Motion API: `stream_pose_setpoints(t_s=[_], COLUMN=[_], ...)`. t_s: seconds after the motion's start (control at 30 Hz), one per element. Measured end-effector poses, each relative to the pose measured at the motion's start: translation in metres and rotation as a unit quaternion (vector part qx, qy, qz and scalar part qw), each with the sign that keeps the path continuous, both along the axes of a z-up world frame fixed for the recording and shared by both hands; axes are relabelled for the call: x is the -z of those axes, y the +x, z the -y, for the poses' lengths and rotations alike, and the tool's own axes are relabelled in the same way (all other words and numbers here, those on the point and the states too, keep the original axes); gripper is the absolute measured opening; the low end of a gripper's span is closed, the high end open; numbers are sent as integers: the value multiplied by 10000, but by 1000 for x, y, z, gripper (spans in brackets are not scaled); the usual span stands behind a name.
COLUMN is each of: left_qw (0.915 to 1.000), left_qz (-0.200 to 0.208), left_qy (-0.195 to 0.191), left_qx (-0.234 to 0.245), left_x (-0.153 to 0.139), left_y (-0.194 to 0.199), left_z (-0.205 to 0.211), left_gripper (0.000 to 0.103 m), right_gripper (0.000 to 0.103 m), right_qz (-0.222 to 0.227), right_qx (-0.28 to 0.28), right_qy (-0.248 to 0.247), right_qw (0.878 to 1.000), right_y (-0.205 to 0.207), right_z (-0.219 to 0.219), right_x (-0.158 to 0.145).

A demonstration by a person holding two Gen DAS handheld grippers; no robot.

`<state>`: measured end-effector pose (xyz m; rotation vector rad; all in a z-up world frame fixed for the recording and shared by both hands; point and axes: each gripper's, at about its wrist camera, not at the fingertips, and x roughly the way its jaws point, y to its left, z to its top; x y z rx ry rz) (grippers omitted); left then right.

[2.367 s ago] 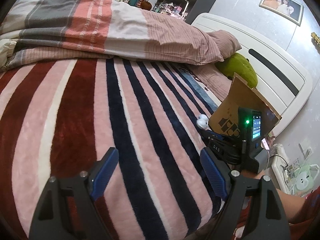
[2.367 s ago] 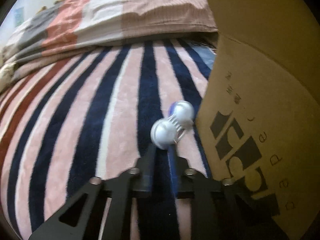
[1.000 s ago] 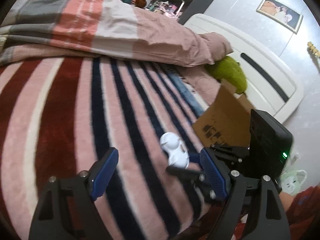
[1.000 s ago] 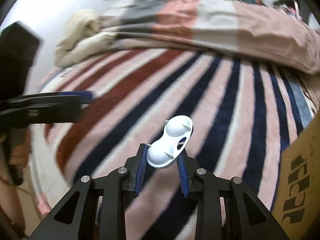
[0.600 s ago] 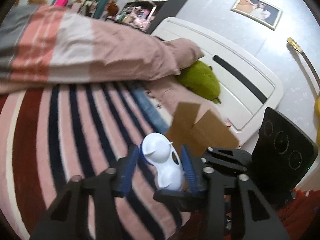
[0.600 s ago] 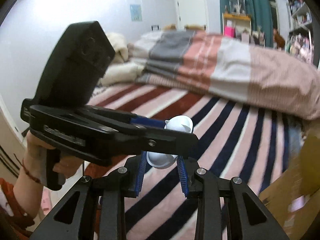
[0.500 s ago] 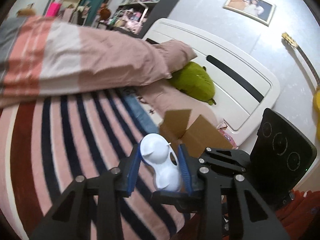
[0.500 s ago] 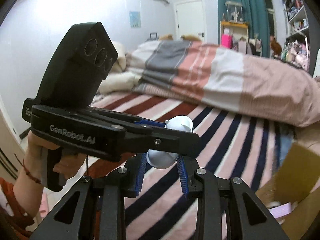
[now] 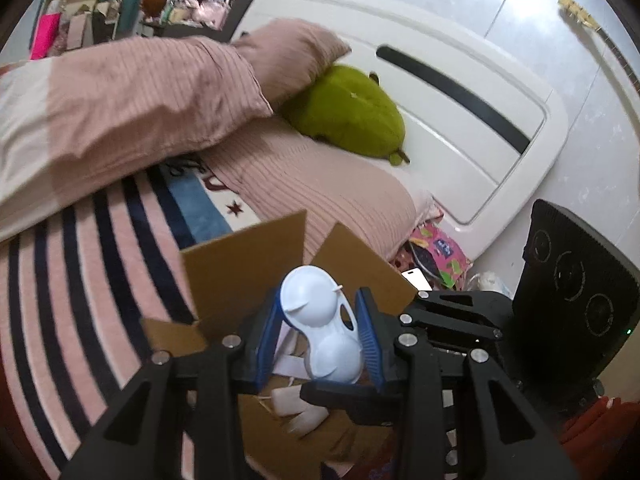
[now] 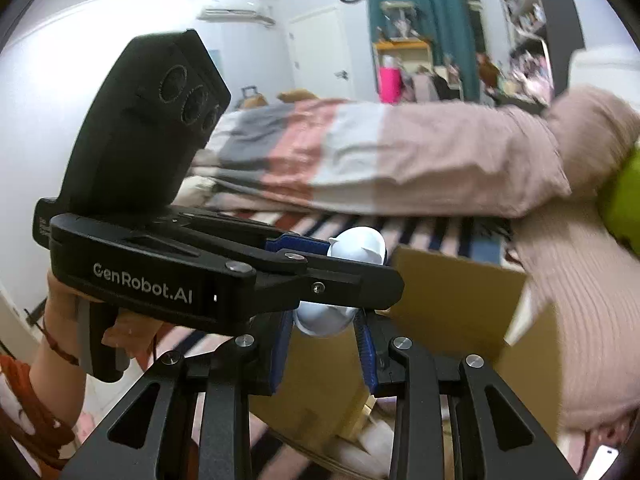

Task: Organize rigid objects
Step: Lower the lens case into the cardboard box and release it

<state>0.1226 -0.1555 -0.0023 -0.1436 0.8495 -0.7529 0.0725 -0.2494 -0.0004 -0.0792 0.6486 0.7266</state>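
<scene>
A white two-lobed plastic object [image 9: 326,328] is gripped between the blue pads of my left gripper [image 9: 320,330], which is shut on it. It also shows in the right wrist view [image 10: 352,256], where my right gripper [image 10: 324,334] has its pads at the object's lower lobe; its jaws stand slightly wider than before and I cannot tell if they still press it. Both grippers hold it above the open cardboard box [image 9: 248,256], also in the right wrist view [image 10: 452,300]. Pale objects [image 9: 296,404] lie inside the box.
The box sits on a striped blanket [image 9: 80,264] by a pink pillow [image 9: 328,196] and green plush [image 9: 348,112]. A white headboard [image 9: 460,92] is behind. A folded quilt [image 10: 360,152] lies across the bed. A phone [image 9: 416,278] and colourful packet [image 9: 440,252] lie beside the bed.
The right gripper lifted the white object from the blanket and brought it to the left gripper, which closed on it. Both then swung over the open box.
</scene>
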Motion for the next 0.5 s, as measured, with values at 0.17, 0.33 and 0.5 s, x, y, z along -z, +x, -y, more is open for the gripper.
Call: stream_pose_setpoints(t_s=[0.17, 0.33, 0.5], left_qw=[9993, 9983, 9935], left_qz=[-136, 21, 451], left_qy=[347, 502, 499], left_qx=[-56, -302, -915], left_x=[10, 6, -12], left_y=[9, 1, -24], left_z=[23, 17, -12], left_gripper=[50, 81, 93], right_gripper=[25, 50, 58], right_qz=[-302, -395, -280], right_qx=[178, 407, 421], right_qy=[-236, -392, -311], right_qw=[9991, 9976, 9982], right_y=[13, 21, 15], right_z=[18, 28, 30], right_x=[11, 18, 10])
